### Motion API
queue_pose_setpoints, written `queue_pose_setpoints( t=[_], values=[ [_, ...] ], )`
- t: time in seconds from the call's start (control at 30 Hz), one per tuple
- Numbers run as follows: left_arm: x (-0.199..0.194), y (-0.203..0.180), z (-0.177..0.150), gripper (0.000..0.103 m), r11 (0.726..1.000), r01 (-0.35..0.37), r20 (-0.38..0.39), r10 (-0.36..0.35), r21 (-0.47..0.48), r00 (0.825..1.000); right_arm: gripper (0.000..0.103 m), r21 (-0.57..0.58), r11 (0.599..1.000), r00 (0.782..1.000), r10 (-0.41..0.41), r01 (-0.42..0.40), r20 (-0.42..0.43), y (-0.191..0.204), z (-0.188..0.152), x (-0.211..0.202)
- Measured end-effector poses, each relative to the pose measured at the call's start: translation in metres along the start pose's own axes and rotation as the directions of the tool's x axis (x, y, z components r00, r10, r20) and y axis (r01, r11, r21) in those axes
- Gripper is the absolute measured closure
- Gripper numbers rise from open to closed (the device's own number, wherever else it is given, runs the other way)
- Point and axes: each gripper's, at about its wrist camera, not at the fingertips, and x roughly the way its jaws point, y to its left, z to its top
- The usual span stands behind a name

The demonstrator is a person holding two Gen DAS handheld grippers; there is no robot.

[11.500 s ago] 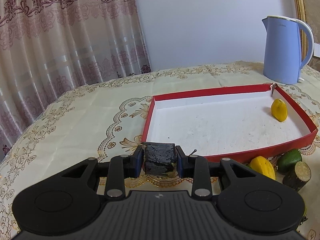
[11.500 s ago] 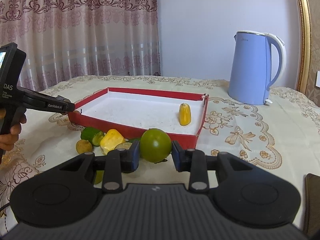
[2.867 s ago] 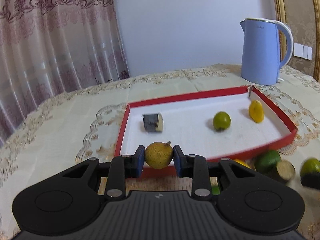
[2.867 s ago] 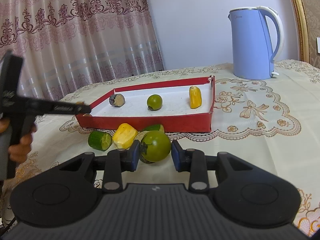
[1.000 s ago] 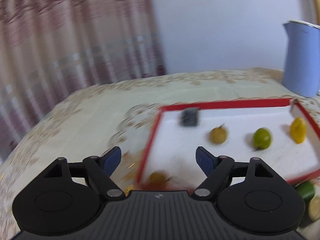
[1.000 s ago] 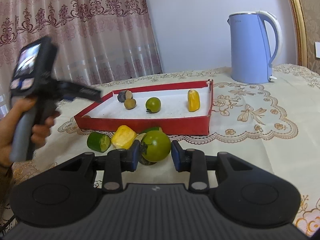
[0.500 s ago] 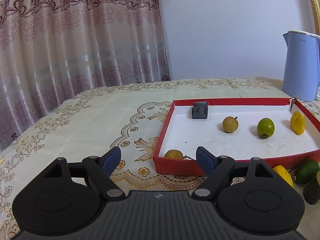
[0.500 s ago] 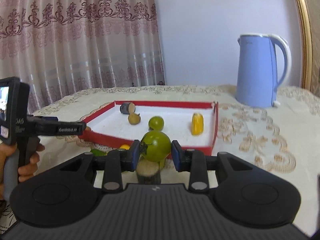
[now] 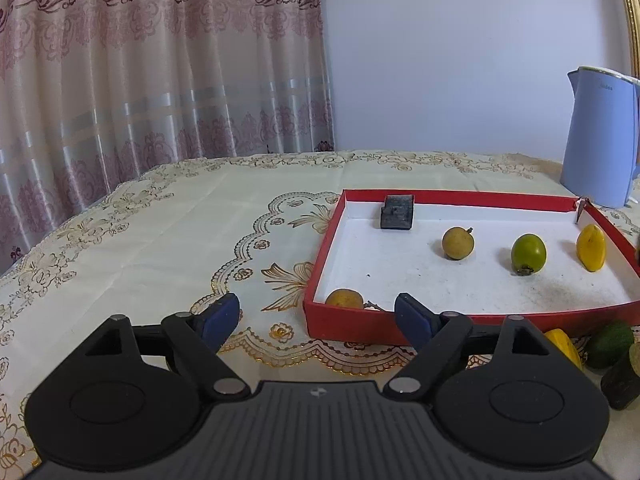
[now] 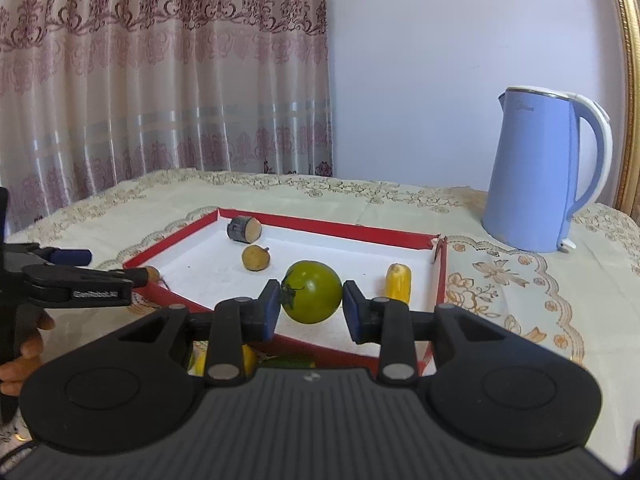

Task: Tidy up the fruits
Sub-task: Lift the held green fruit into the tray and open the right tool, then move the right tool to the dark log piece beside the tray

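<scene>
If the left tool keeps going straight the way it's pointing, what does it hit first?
Most likely the near wall of the red tray, close to its left corner, where a small yellow-brown fruit lies just inside. The left tool is empty, its jaws opening. Depth is uncertain.

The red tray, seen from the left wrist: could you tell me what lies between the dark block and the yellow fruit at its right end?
In the left wrist view, two fruits sit between the dark block and yellow fruit: a tan round fruit, then a green one.

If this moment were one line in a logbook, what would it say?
left gripper: opening, empty | right gripper: holding green tomato | red tray: five items
</scene>
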Motion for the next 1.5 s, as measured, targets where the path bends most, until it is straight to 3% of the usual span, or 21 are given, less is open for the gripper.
queue_pose_setpoints(
  t=[0.47,0.83,0.87,0.93,1.13,1.37,1.5],
  values=[
    [-0.002,-0.004,-0.002,0.013,1.0,0.002,0.01,-0.002,0.022,1.0,0.072,0.02,0.998,0.991,-0.061,0.064,-0.123,-0.029,0.016,0.095],
    [0.0,-0.003,-0.001,0.013,1.0,-0.002,0.009,0.002,0.025,1.0,0.07,0.027,0.996,0.986,-0.085,0.089,-0.143,-0.032,0.02,0.113],
    [0.0,-0.003,-0.001,0.013,1.0,-0.003,0.009,0.003,0.025,1.0,0.068,0.033,0.995,0.987,-0.086,0.092,-0.138,-0.032,0.02,0.111],
    [0.0,-0.003,-0.001,0.012,1.0,-0.003,0.009,0.003,0.025,1.0,0.049,0.043,0.994,0.988,-0.093,0.099,-0.121,-0.034,0.021,0.106],
    [0.0,-0.004,-0.002,0.012,1.0,-0.005,0.011,0.005,0.028,1.0,0.047,0.044,0.992,0.99,-0.115,0.119,-0.076,-0.036,0.026,0.083],
    [0.0,-0.004,-0.002,0.012,1.0,-0.008,0.011,0.007,0.03,1.0,0.047,0.083,0.987,0.99,-0.139,0.137,0.019,-0.03,0.017,0.021],
    [0.0,-0.004,-0.002,0.012,0.999,-0.008,0.011,0.008,0.031,1.0,0.036,0.11,0.987,0.99,-0.122,0.114,0.07,-0.021,0.007,-0.015]
  ],
)
